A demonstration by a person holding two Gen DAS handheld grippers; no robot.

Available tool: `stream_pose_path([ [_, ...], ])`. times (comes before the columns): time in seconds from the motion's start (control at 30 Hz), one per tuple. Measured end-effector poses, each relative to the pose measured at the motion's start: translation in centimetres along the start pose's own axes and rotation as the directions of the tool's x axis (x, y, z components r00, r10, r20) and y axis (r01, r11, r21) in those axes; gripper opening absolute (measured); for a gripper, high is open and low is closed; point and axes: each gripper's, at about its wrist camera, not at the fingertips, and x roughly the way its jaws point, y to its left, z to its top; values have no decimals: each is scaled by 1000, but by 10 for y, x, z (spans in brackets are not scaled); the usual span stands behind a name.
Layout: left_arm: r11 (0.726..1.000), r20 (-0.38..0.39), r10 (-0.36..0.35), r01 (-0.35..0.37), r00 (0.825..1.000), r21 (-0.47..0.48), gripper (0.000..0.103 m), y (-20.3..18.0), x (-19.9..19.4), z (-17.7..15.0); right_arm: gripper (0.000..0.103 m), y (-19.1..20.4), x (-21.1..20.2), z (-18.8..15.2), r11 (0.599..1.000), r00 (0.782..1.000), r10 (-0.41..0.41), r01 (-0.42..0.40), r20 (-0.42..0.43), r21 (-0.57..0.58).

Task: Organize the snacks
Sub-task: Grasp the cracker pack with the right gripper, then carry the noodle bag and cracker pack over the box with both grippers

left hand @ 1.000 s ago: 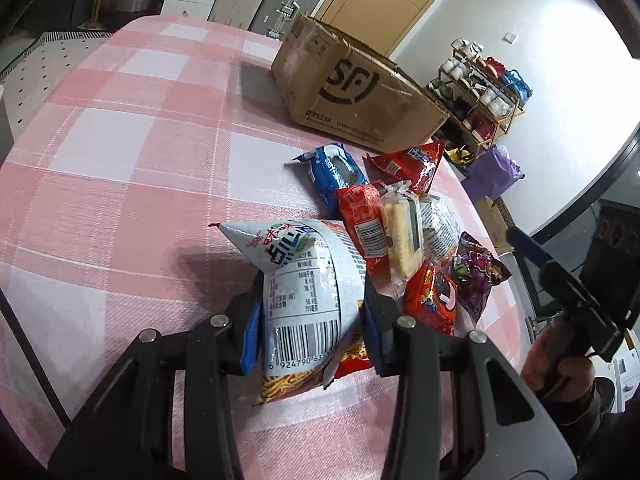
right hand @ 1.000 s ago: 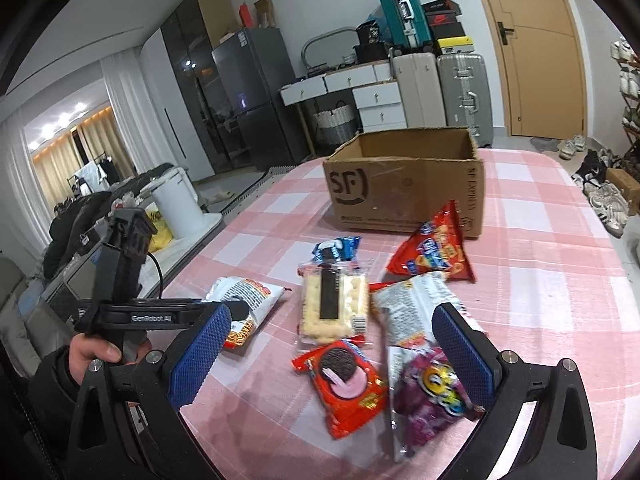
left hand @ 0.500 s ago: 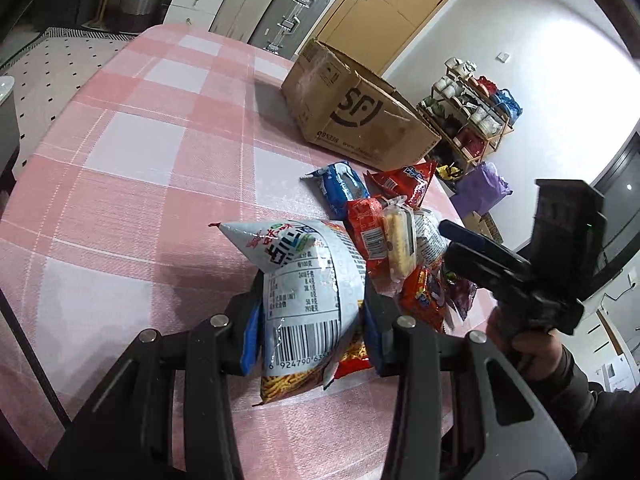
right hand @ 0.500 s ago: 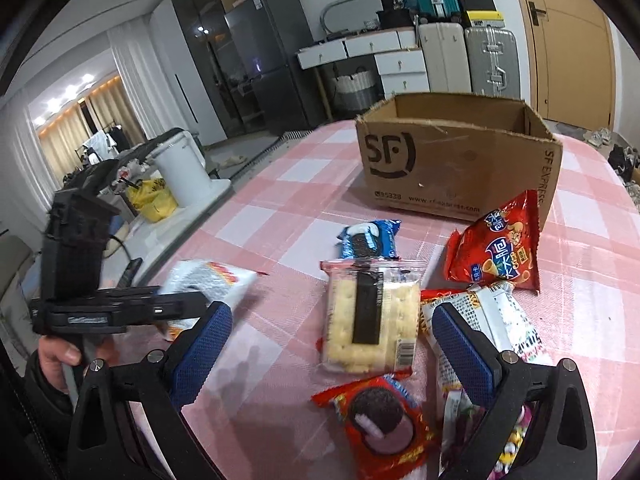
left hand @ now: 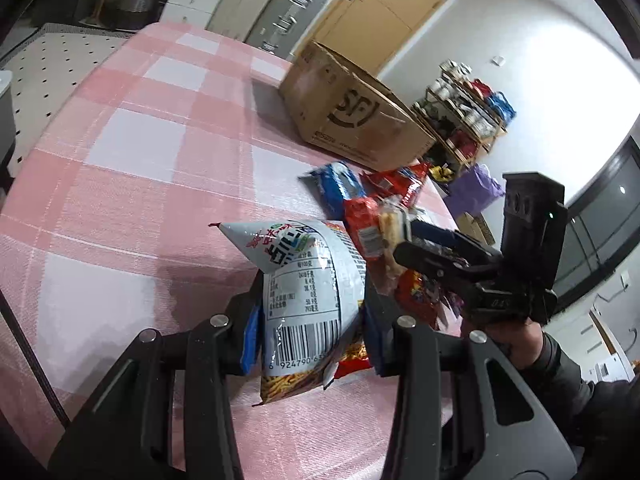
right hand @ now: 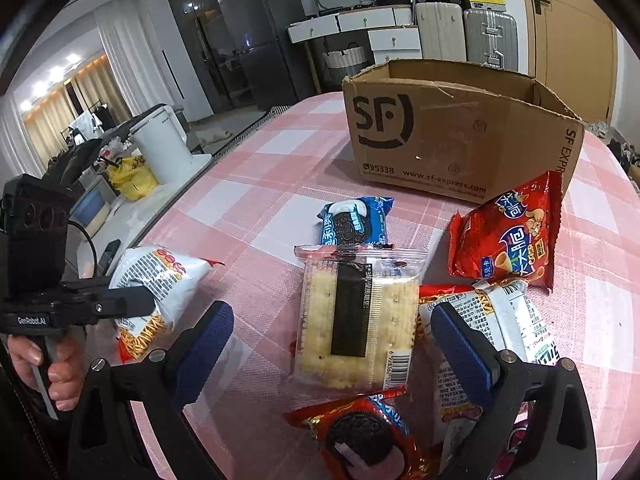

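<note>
Jaws of the left gripper (left hand: 310, 332) clamp a white noodle-snack bag (left hand: 308, 284) — at nine o'clock on the counter (right hand: 248, 200). Right gripper (right hand: 332, 344) jaws stand wide over the cracker pack (right hand: 356, 316); cardboard box (right hand: 452, 136) at twelve.

Both cameras sit low and close over the bench (left hand: 132, 184), each looking forward and downward past its own jaws. The left wrist view faces the cardboard box (left hand: 352, 120) from its left corner, with a door behind the box and a shoe rack to its right. The right wrist view faces the box (right hand: 452, 136) more squarely, from nearer, with suitcases behind it. Both views share the box, the checked cloth and the snack packets lying before the box.
</note>
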Motion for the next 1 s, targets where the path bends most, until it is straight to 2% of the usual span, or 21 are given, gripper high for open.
stream_pose_path([
  [0.07, 1000, 0, 2, -2, 1000, -10, 38, 4, 0, 0, 98, 1, 4, -1, 1000, 1000, 3, -3, -8, -2],
  [0.13, 1000, -4, 10, -10, 1000, -14, 38, 6, 0, 0, 91, 3, 9, -2, 1000, 1000, -6, 6, -15, -8],
  [0.2, 1000, -8, 13, -13, 1000, -14, 38, 7, 0, 0, 69, 3, 14, -4, 1000, 999, -14, 14, -30, -4],
  [0.27, 1000, -11, 16, -16, 1000, -16, 38, 8, 0, -1, 60, 0, 17, -5, 1000, 999, 1, 0, -38, 18],
  [0.4, 1000, -14, 21, -21, 1000, -14, 38, 5, -1, -1, 59, -4, 14, -10, 999, 1000, 10, -9, -28, 42],
  [0.83, 998, -10, 50, -49, 999, 25, 38, -18, -9, -2, 57, -14, -28, -13, 993, 994, 64, -73, 90, 92],
  [1.0, 994, -6, 92, -91, 996, 60, 38, -30, -11, 0, 57, -17, -47, -16, 992, 989, 75, -88, 130, 94],
])
